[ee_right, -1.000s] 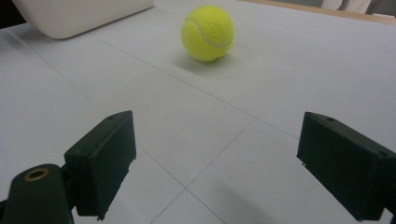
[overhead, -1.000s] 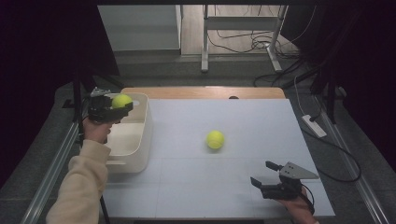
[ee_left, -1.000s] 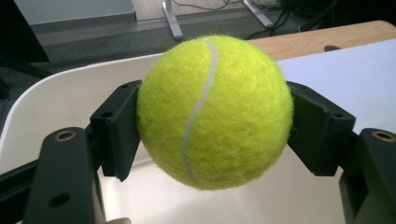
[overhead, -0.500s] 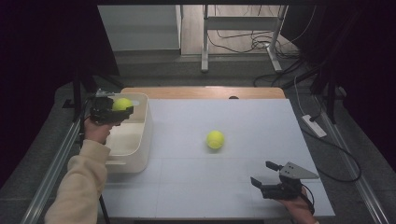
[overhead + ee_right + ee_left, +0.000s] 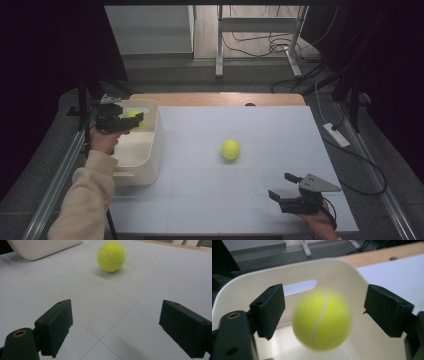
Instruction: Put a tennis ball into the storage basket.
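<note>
**Ball loose between open jaws over the bin**

A yellow felt ball (image 5: 321, 320), round with a pale curved seam, sits blurred between the jaws of the left gripper (image 5: 324, 312). Both jaws stand apart from it with a gap on each side, so the gripper is released and holds nothing. Behind and below the ball is the cream bin (image 5: 249, 282), smooth plastic with rounded corners and a slot handle in its far wall. From above, the ball (image 5: 132, 116) shows over the bin (image 5: 150, 150) at about 10 o'clock on the table, beside the left gripper (image 5: 132, 121), but the gaps at the jaws cannot be made out there.

A second ball (image 5: 230, 149) lies on the white matte table (image 5: 200, 200) near its middle, well apart from the bin. The right gripper's own view shows its fuzzy nap and seam closely (image 5: 111, 256), with a soft shadow under it and thin seam lines crossing the tabletop.

The right gripper (image 5: 285, 188), at about 5 o'clock, has blocky black jaws spread wide, empty, and a grey three-cornered plate on top. A bare wooden strip (image 5: 215, 98) edges the table at 12 o'clock.
</note>
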`<control>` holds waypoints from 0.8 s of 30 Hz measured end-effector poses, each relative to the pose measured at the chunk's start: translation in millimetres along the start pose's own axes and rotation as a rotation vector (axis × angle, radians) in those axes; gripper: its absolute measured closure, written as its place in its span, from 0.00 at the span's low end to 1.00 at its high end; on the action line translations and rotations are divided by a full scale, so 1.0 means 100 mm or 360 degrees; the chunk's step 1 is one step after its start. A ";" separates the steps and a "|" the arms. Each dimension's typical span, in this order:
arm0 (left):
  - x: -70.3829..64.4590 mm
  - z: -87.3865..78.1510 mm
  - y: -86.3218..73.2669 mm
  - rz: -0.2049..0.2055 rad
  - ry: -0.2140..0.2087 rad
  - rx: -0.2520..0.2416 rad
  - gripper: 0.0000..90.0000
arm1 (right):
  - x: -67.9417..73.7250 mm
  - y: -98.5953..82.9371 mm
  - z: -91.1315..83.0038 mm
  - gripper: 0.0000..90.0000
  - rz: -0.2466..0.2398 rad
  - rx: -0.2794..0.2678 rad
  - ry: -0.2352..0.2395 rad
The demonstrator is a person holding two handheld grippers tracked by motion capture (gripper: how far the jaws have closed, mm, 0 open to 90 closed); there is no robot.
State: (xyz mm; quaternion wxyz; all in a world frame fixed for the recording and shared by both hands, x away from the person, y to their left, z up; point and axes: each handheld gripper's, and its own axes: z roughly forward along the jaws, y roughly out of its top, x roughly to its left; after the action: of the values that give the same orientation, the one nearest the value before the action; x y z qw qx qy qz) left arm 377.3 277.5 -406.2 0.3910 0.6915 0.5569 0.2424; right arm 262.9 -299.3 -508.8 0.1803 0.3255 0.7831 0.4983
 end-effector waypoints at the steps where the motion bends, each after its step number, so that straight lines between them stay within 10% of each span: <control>1: -0.01 -0.02 0.01 -0.0005 -0.0024 -0.0024 0.18 | 0.00 0.00 -0.01 0.13 0.0002 0.0000 0.0000; 24: -0.52 -0.39 -0.04 0.0173 -0.0329 -0.0253 0.16 | 0.00 -0.01 -0.03 0.13 0.0008 0.0000 -0.0022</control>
State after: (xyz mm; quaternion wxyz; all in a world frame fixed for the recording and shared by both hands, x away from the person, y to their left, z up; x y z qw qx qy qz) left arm 331.7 238.7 -381.4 0.4862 0.7088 0.4544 0.2341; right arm 260.5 -301.5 -508.7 0.1845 0.3309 0.7810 0.4965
